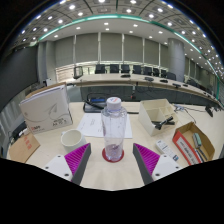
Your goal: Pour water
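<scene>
Tool (113,158) fingers apart, flanking an upright water bottle (113,128) on the tabletop (120,172), lined up to grip it, white bowl (71,139) left of the bottle

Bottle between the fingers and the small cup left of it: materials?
Bottle: looks like clear plastic or glass, as the table shows through its wall; cap pale and opaque. It stands between the open gripper fingers, with gaps at both sides. Cup: white and opaque, probably ceramic or paper; cannot tell which.
</scene>
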Demonstrator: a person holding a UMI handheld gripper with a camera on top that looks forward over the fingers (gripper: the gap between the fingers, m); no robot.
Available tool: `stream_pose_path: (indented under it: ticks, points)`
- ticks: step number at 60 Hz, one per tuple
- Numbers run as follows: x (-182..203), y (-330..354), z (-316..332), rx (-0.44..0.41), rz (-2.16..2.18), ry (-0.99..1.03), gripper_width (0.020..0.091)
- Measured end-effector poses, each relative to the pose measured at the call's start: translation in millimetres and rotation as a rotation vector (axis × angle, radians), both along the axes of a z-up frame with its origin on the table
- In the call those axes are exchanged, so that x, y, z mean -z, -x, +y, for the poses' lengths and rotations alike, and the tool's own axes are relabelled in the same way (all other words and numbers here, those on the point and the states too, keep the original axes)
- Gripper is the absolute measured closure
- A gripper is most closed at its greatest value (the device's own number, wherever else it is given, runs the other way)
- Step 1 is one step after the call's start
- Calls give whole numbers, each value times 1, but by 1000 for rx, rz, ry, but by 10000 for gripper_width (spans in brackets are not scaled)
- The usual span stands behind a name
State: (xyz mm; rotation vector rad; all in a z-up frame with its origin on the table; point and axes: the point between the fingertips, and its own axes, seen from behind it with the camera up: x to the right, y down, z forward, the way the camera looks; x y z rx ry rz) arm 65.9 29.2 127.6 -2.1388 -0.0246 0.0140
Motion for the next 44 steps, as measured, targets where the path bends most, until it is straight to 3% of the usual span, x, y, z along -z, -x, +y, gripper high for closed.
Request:
stream_pose_path:
  ticks: [19,28,44]
  points:
    - [-101,23,-167,94,-1,86,243]
    - [-113,29,-205,130,-14,94,239]
    - [-114,45,-223,114,-49,100,243]
